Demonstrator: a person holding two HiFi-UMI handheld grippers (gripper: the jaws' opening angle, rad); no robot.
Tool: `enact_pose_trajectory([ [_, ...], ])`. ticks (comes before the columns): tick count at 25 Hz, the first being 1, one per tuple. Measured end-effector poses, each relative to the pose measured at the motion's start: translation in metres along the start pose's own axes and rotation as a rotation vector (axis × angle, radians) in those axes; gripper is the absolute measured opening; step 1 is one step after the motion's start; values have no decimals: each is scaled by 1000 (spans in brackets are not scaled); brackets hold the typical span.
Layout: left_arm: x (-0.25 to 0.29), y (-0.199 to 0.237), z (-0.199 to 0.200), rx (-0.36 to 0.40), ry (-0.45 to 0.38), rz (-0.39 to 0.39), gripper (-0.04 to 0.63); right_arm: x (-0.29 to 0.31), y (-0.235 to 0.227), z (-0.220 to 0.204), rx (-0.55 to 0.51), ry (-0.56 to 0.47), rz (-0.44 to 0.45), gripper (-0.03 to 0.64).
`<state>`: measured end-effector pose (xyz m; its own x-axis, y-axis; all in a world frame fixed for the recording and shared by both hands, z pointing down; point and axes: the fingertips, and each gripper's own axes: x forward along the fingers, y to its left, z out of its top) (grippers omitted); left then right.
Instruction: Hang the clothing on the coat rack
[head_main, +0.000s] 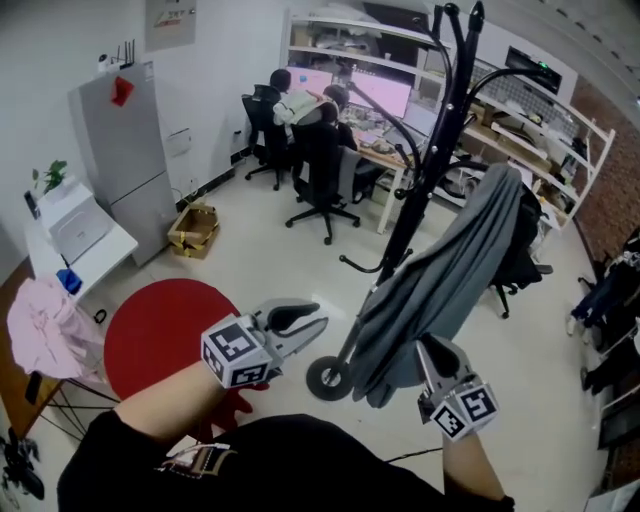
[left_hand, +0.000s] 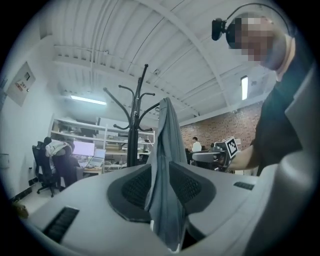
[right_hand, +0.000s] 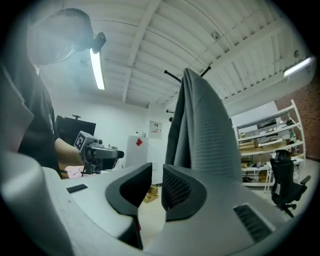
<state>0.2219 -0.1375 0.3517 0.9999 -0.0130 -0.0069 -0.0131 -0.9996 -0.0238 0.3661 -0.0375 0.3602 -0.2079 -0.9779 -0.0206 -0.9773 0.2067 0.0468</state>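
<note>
Evidently the hanging itself is done: we find the grey garment draped over an upper arm of the coat rack, hanging loose alongside the pole. In our judgement all that is left is to draw both tools clear and confirm the cloth does not slip.

Left gripper: jaws narrowly apart, nothing clamped. The cloth shows through the gap, but the head view places this gripper just beside the garment, not on it.

Right gripper: jaws narrowly apart, floor visible between them, empty. Its tip sits at the lower hem; we cannot confirm contact.
</note>
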Motion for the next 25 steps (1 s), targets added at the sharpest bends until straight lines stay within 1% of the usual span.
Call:
enact_pose_trajectory([
  [4, -46, 11, -30, -51, 20, 51, 97, 39, 39, -19, 16, 35, 75, 75],
  [8, -105, 29, -57, -95, 33, 140, 89, 91, 85, -44, 57, 62, 166, 75],
  [9, -122, 34, -64, -106, 38, 169, 61, 104, 99, -53, 71, 77, 196, 75],
  [11, -156, 44, -80, -129, 42, 230, 31, 130, 130, -72, 93, 106, 260, 58],
  [13, -195, 54, -97, -158, 39, 289, 0, 155, 166, -89, 111, 131, 334, 55],
  [16, -250, 63, -120, -210, 42, 377, 0, 189, 217, -112, 146, 167, 436, 29],
  [18, -283, 66, -136, -227, 68, 447, 0, 210, 246, -125, 177, 195, 491, 0],
  [22, -348, 72, -158, -244, 126, 601, 0, 244, 310, -141, 192, 235, 604, 0],
  [25, -392, 75, -186, -262, 151, 682, 0, 263, 348, -154, 202, 266, 662, 0],
])
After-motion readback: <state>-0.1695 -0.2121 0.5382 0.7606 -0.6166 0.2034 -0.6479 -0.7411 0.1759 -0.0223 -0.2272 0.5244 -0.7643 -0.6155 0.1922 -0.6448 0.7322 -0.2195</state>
